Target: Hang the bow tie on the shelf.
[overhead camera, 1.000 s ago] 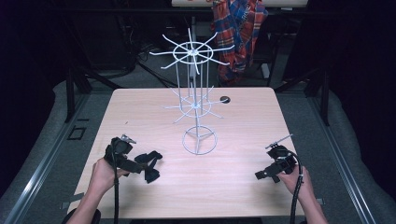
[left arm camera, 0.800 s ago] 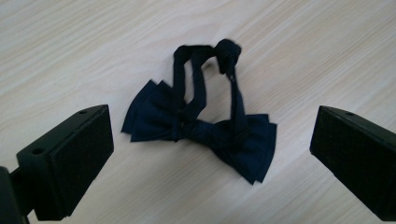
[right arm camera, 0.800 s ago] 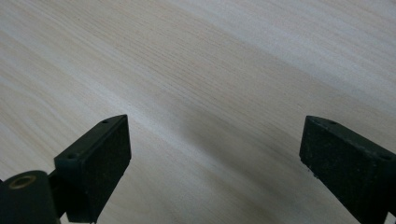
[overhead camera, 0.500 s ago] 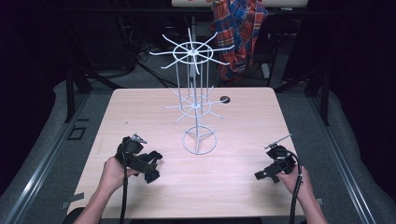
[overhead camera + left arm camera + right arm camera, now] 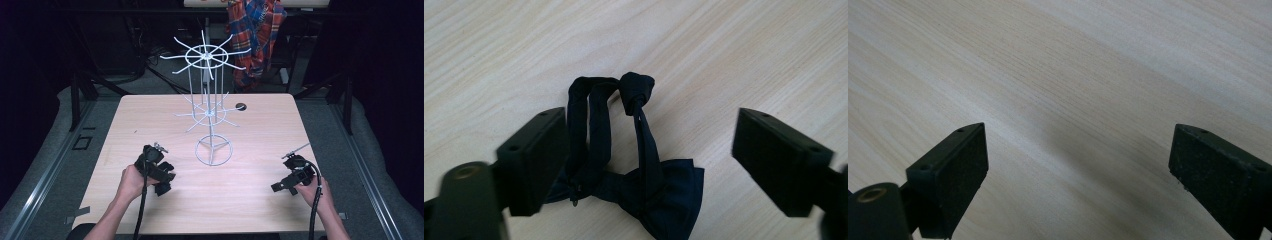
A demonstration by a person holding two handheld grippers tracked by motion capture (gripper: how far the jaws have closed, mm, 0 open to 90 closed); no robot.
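Your left claw (image 5: 644,150), jaws just been closing, straddles the black fabric bow tie (image 5: 634,165), pads not yet pinching. Lift and hang on the white wire rack (image 5: 210,100) remain. Right claw (image 5: 1078,175) gapes, idle.

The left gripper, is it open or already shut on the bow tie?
Open. The left gripper has just been closing, with the bow tie between its jaws, but the right jaw stands well clear of the cloth.
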